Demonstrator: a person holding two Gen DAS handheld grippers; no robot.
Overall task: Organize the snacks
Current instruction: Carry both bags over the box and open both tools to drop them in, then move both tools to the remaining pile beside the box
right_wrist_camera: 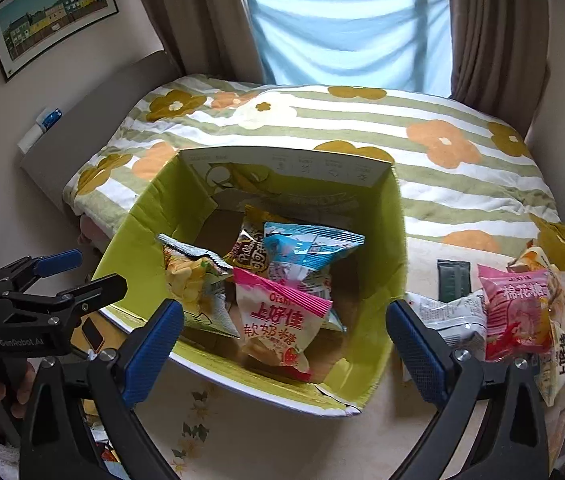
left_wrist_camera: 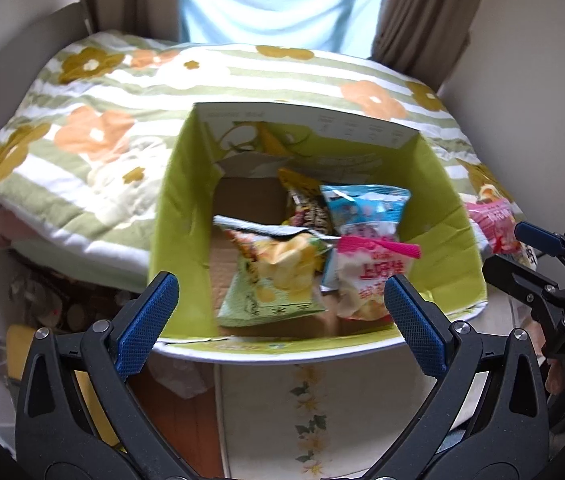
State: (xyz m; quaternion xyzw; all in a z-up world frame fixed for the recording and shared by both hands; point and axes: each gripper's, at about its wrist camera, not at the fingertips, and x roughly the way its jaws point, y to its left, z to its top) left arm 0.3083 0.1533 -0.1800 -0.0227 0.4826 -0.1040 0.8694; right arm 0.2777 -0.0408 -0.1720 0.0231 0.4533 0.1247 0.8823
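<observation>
We are holding both grippers over the open green box [right_wrist_camera: 386, 240], which is sitting on a pale flowered surface [right_wrist_camera: 266, 440] against the bed [right_wrist_camera: 462, 184] with its striped flower quilt. The right gripper [right_wrist_camera: 284, 340] is hanging with its jaws spread wide and nothing between them; the pink-topped candy bag [right_wrist_camera: 278, 324] is lying loose inside the box just below it, not pinched by either pad. The left gripper [left_wrist_camera: 282, 320] is also sitting wide open and empty above the near rim of the box. Inside the box we are seeing the yellow chip bag [right_wrist_camera: 190, 284] leaning at the left, a blue bag [right_wrist_camera: 302, 256] toward the back right, and a dark brown and yellow bag [right_wrist_camera: 248, 248] standing behind them. Outside the box, on the right, more snacks are waiting: a pink marshmallow bag [right_wrist_camera: 518, 312], a white packet [right_wrist_camera: 450, 316] touching it, and a dark green sachet [right_wrist_camera: 453, 280] behind. Curtains [right_wrist_camera: 494, 28] and a blue cloth [right_wrist_camera: 346, 36] are hanging at the window behind the bed.
</observation>
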